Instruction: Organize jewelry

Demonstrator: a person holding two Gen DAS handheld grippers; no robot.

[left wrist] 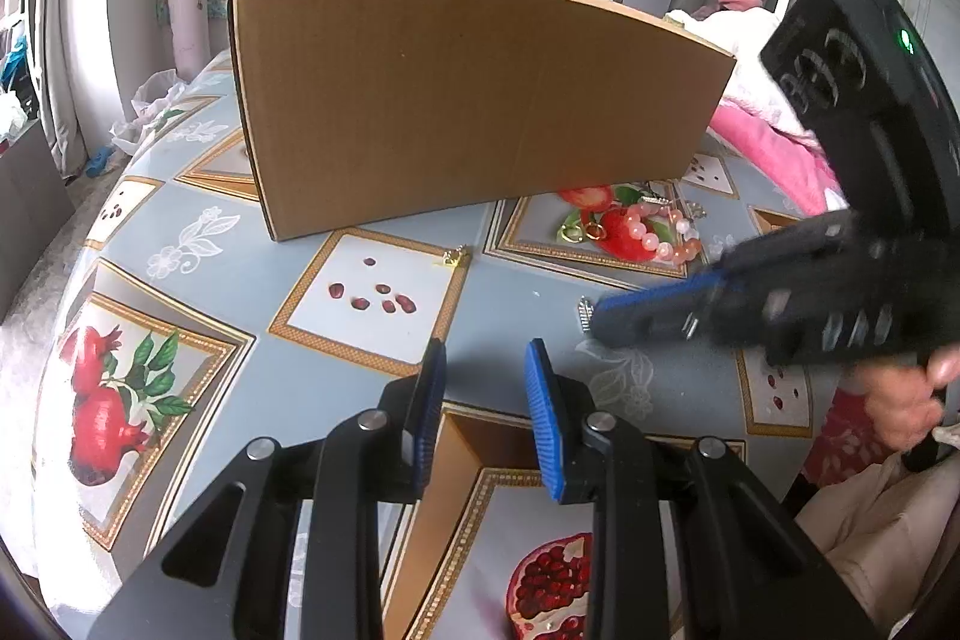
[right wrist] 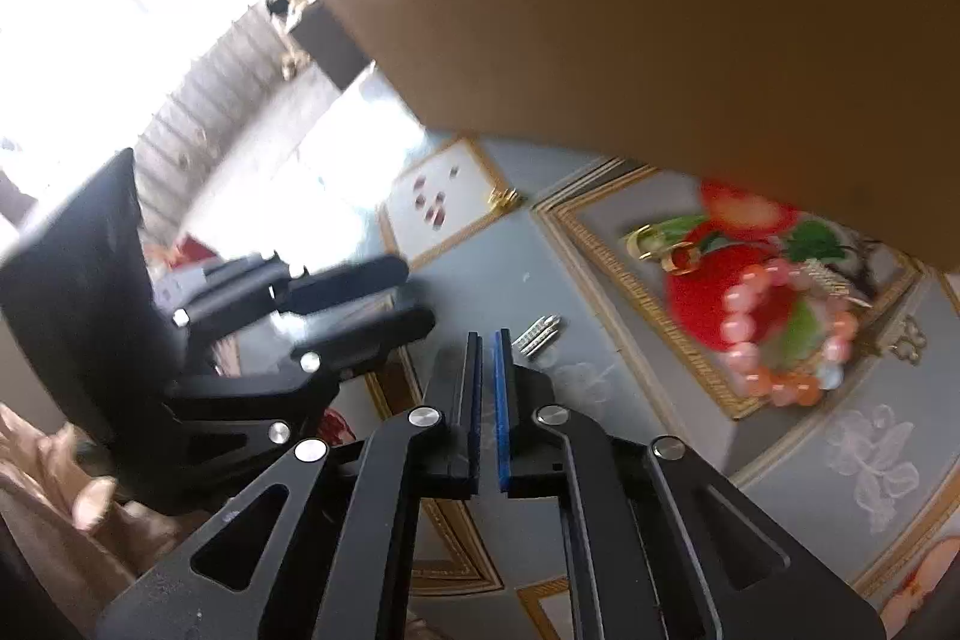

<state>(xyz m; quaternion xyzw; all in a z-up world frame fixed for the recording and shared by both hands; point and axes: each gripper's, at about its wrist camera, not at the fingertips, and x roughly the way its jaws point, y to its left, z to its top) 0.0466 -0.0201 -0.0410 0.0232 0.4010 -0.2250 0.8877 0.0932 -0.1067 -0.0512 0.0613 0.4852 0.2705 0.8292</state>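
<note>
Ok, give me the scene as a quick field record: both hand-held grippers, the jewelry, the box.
left hand-held gripper: open, empty, above the tablecloth
right hand-held gripper: fingers nearly closed, nothing between them, tips next to the silver clip
silver clip: lying on the tablecloth, apart from the pile
bead bracelet: pink and orange, in the jewelry pile by the box
gold rings: at the pile's edge
small gold piece: alone, in front of the box
cardboard box: upright on the tablecloth, inside not visible
</note>
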